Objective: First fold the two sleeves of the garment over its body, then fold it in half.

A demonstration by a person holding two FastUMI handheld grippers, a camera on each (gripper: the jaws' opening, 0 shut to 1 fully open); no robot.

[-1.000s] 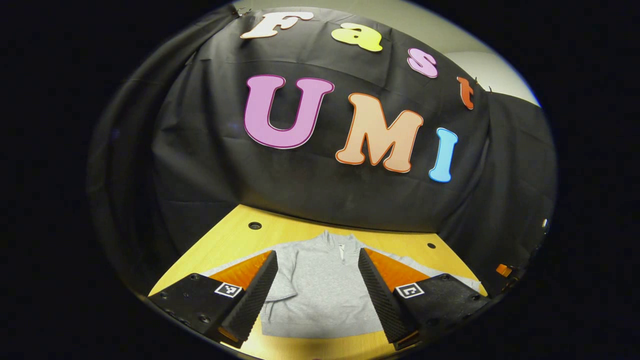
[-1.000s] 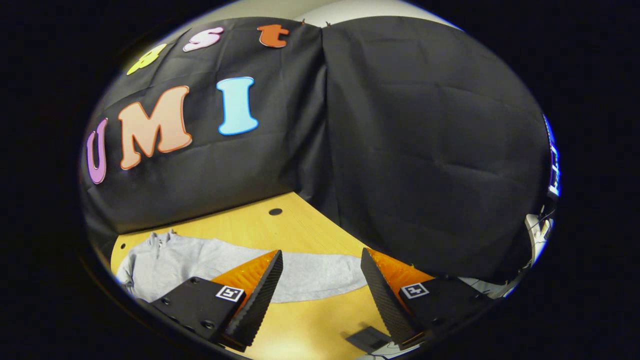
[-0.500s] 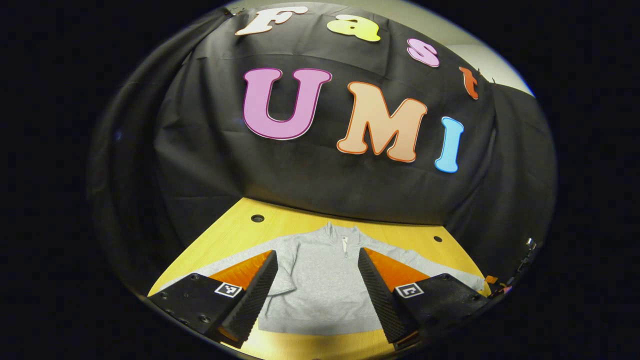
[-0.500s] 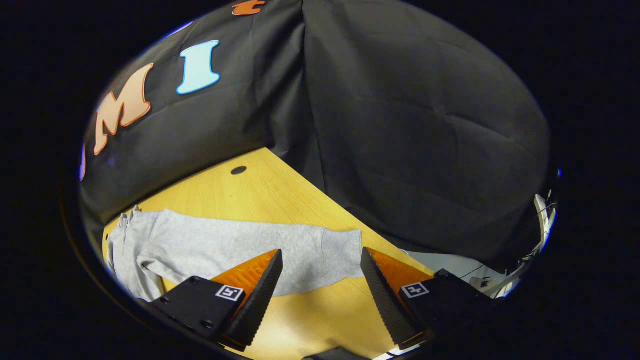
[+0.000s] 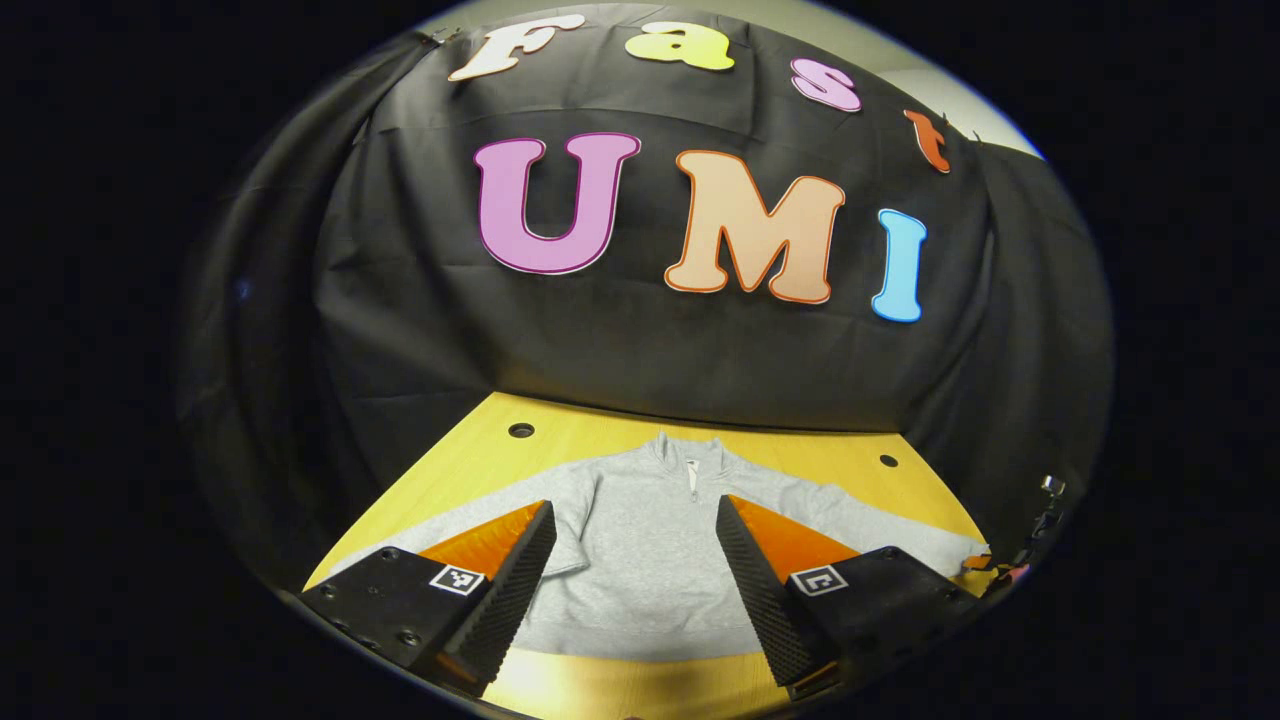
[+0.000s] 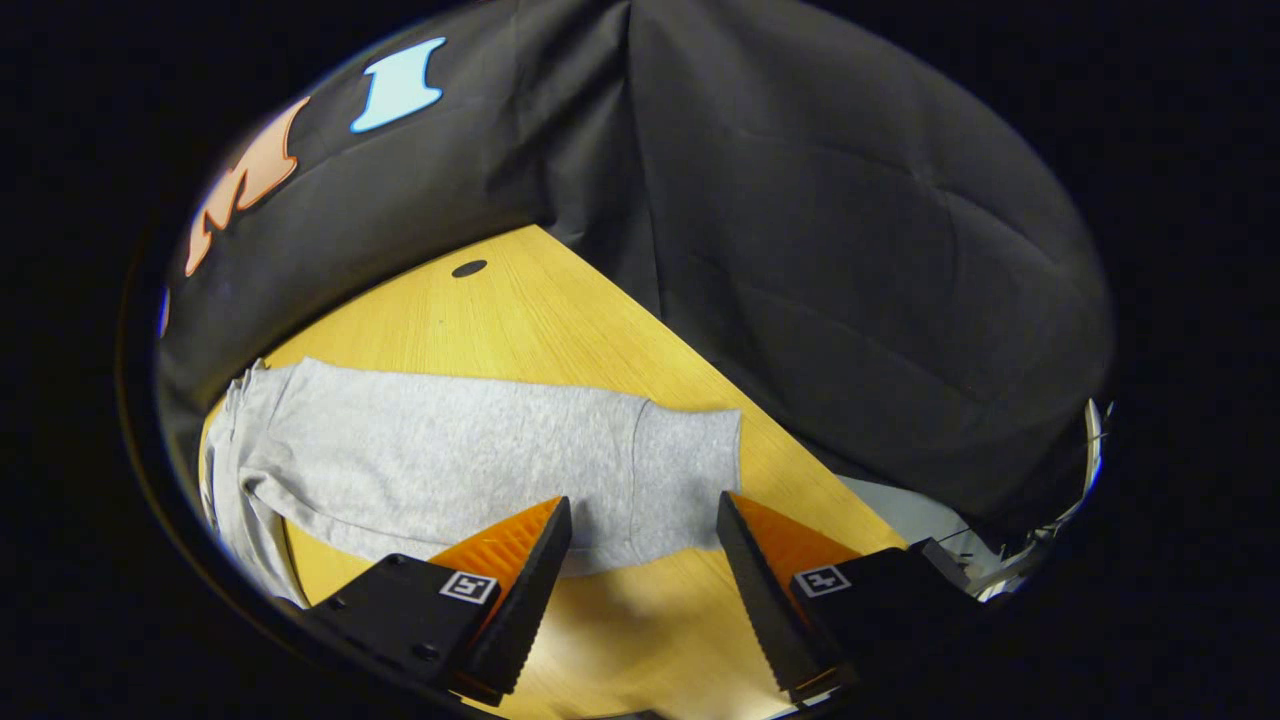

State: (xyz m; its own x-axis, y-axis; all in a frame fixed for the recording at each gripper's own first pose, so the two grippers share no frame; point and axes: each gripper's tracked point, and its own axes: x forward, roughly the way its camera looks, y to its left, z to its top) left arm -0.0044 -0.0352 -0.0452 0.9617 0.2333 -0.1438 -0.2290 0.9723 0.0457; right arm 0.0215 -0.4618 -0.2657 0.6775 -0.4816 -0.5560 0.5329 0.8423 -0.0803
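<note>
A grey zip-neck sweatshirt (image 5: 640, 540) lies flat on the yellow wooden table (image 5: 470, 465), collar toward the far wall, both sleeves spread out sideways. My left gripper (image 5: 632, 575) hangs open above the front of its body, nothing between the fingers. In the right gripper view one long grey sleeve (image 6: 450, 460) runs across the table, its cuff (image 6: 685, 470) at the right end. My right gripper (image 6: 640, 575) is open just in front of that cuff and above it, holding nothing.
Black cloth walls close the table at the back and on the right. Round holes (image 5: 520, 430) (image 6: 468, 268) sit in the tabletop near the back. Bare wood (image 6: 640, 630) lies under the right gripper. Pale floor and cables (image 6: 1000, 570) show past the table's right edge.
The right gripper has dropped and moved in toward the sleeve's cuff, which now looks larger and nearer. The left gripper has shifted slightly; more of the sweatshirt shows. Both stayed open.
</note>
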